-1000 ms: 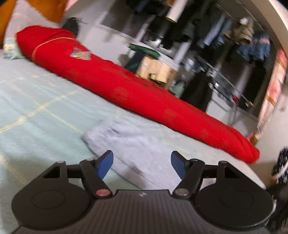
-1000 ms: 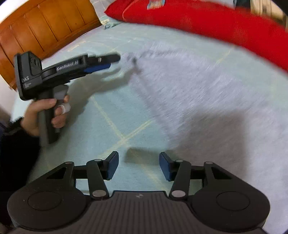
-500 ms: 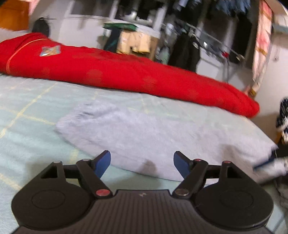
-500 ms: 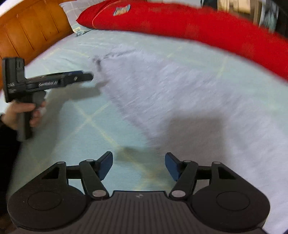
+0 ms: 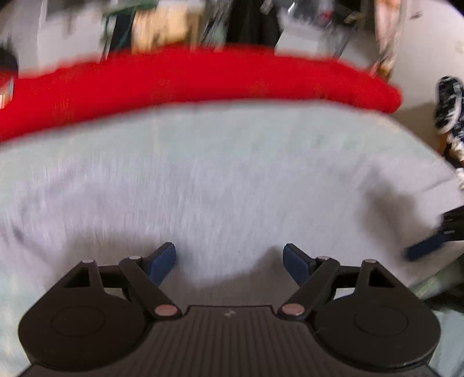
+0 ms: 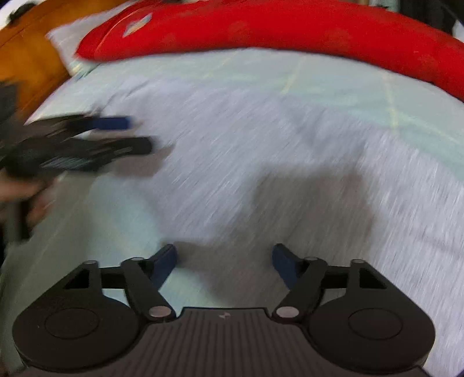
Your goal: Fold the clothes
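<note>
A pale grey garment (image 5: 220,191) lies spread flat across the light green bed sheet (image 5: 261,124); it also fills the right wrist view (image 6: 284,174). My left gripper (image 5: 229,261) hovers open over the garment's near edge, nothing between its blue pads. My right gripper (image 6: 224,261) is open too, above the garment's near edge where it meets the sheet (image 6: 121,208). The left gripper shows blurred at the left of the right wrist view (image 6: 116,133), held by a hand (image 6: 32,200). The right gripper's blue tip (image 5: 426,246) shows at the right edge of the left wrist view.
A long red bolster (image 5: 203,78) lies along the far side of the bed, also seen as a red bolster (image 6: 290,26). A wooden headboard (image 6: 26,63) stands at the left. Hanging clothes and a rack (image 5: 246,20) fill the room behind. Both views are motion-blurred.
Both grippers have swung in over the grey garment and come lower. The left view has turned right to face the garment's middle. Both stay open.
</note>
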Motion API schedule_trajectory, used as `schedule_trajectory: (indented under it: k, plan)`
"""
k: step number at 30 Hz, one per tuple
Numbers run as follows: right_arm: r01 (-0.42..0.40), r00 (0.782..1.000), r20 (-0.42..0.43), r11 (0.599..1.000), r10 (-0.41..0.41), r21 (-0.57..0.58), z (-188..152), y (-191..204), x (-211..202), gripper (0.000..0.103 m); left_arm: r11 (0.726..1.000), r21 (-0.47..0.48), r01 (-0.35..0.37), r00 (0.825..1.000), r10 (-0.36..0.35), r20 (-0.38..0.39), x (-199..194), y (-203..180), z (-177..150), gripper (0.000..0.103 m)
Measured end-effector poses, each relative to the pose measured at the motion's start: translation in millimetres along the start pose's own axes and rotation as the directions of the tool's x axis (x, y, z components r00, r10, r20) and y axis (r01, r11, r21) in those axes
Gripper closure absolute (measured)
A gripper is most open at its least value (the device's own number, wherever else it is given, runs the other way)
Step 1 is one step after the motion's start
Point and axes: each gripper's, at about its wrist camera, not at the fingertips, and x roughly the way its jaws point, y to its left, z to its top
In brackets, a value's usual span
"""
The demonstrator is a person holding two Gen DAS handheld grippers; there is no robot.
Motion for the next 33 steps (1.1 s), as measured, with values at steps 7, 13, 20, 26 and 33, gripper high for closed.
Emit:
schedule_trajectory:
  k: [7,13,20,26,33]
  plan:
    - [-0.025,0.994,0.107,0.999,0.027,-0.020,18.0,-20.5,-33.3,0.021,0.999,-0.021,0.042,0.999,-0.043,-0.020,-37.3,-2.6,2.7,0.023]
    - [-0.031,0.998,0.052,0.989,0.024,0.144,24.4,-69.3,7.3,0.019,0.984,-0.073,0.165,0.984,-0.159,0.083,-30.6,-33.2,38.3,0.022]
    - [-0.144,0.989,0.040,0.988,0.142,0.057,-1.6,-64.7,-37.1,0.015,0.982,0.015,0.186,0.982,-0.185,-0.039,15.8,-78.1,23.1,0.022]
    - [-0.027,0.979,0.204,0.983,-0.011,0.182,-29.3,-127.5,-118.7,0.015,0.988,0.038,0.148,0.988,-0.146,-0.053,4.2,-80.5,12.0,0.021]
    - [0.005,0.952,0.282,0.929,-0.118,0.371,-94.7,-182.1,-177.2,0.015,0.988,0.014,0.151,0.987,-0.150,-0.063,-11.4,-108.8,23.4,0.021]
